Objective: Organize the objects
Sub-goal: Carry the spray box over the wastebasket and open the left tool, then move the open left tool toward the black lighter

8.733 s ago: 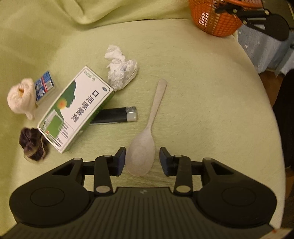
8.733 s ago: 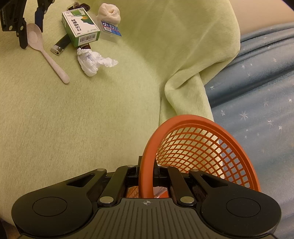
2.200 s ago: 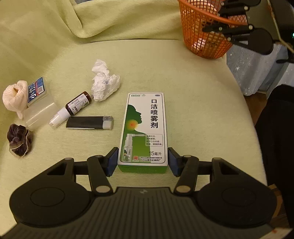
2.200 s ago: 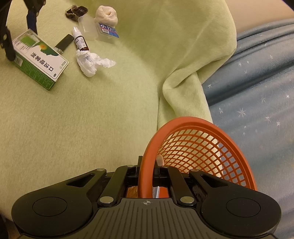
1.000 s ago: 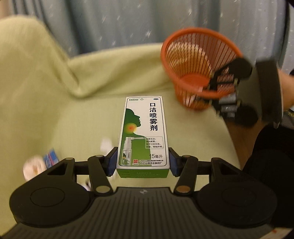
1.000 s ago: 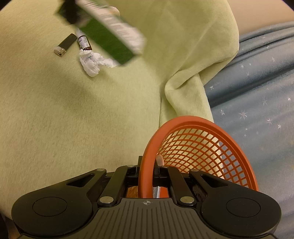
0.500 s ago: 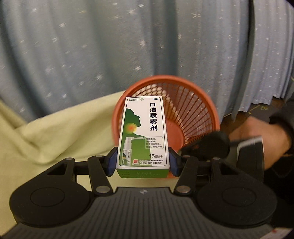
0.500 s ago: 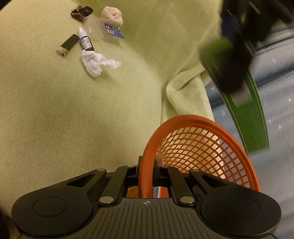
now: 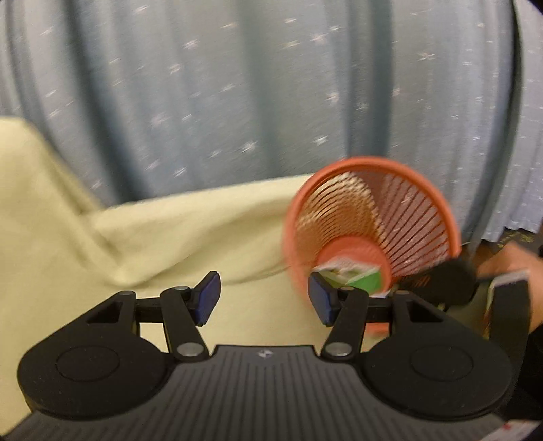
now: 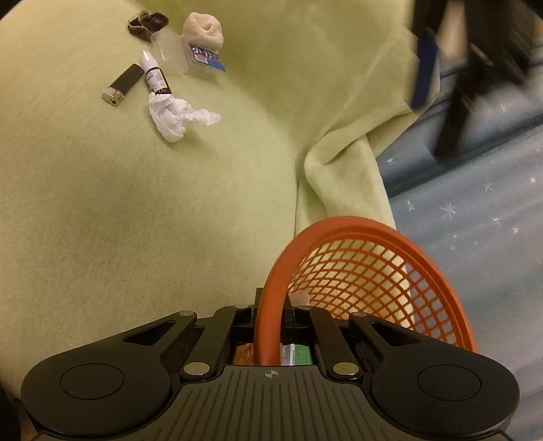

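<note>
Opening above the green cloth (image 9: pixel 142 237), left gripper (image 9: pixel 263 300), jaws apart with nothing between the blue pads (image 9: pixel 207 298), seen blurred in the right wrist view at top right (image 10: pixel 437 84). Lying in the bottom of the orange basket (image 9: pixel 370 166), green-and-white box (image 9: pixel 353 273), partly hidden behind the right-hand pad, a green corner also showing just past the rim in the right wrist view (image 10: pixel 298 354). Clamped tight on the near rim of that basket (image 10: pixel 359 224), right gripper (image 10: pixel 271 313), held by a hand (image 9: pixel 519 268) at the edge of the left wrist view. Resting well apart from the basket on the cloth (image 10: pixel 101 203): crumpled tissue (image 10: pixel 173 117), small dropper bottle (image 10: pixel 154 73), black lighter (image 10: pixel 124 84), clear cup (image 10: pixel 168 56), blue-labelled packet (image 10: pixel 207 62), pale rolled bundle (image 10: pixel 203 29), dark scrunchie (image 10: pixel 147 20). Hanging behind, blue star-print curtain (image 9: pixel 271 84).
</note>
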A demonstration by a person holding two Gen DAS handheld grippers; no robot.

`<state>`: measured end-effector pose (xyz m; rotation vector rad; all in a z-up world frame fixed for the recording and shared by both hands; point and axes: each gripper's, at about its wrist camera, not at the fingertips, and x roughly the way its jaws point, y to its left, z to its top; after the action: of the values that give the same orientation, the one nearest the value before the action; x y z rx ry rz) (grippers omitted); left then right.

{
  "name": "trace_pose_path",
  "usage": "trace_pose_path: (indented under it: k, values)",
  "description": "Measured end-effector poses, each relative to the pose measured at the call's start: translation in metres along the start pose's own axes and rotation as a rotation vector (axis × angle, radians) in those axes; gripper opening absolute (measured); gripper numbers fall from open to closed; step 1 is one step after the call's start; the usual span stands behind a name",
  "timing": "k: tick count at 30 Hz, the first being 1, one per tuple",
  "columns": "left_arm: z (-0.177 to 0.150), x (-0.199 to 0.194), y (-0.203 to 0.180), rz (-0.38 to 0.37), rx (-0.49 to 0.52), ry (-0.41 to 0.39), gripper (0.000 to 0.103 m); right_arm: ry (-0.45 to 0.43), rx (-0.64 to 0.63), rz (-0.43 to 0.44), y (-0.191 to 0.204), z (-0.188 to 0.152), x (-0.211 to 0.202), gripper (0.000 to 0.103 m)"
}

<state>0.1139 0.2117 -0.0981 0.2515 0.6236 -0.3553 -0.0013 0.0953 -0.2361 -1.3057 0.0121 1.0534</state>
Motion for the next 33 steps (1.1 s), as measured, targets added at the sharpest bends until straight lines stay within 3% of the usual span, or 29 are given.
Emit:
trace_pose_path:
  k: [9, 13, 15, 19, 25, 33]
  values:
    - [-0.081, -0.043, 0.054, 0.202, -0.165, 0.112, 0.053, 0.001, 0.003, 0.000, -0.001, 0.000, 0.000, 0.002]
    - [-0.123, -0.048, 0.062, 0.251, -0.207, 0.187, 0.058, 0.001, 0.005, 0.000, -0.001, 0.000, 0.000, 0.002]
    - [-0.144, -0.047, 0.061, 0.249, -0.226, 0.216, 0.062, 0.000, 0.002, -0.001, -0.001, 0.000, 0.000, 0.002]
    - [-0.175, -0.038, 0.057, 0.224, -0.256, 0.263, 0.080, -0.001, -0.003, -0.001, 0.000, 0.001, 0.001, 0.002]
    - [-0.199, -0.012, 0.052, 0.177, -0.221, 0.312, 0.087, 0.000, -0.006, -0.001, 0.000, 0.001, 0.001, 0.002]
    - [-0.215, 0.026, 0.060, 0.138, -0.199, 0.370, 0.089, 0.001, -0.003, 0.005, -0.003, 0.001, 0.002, 0.002]
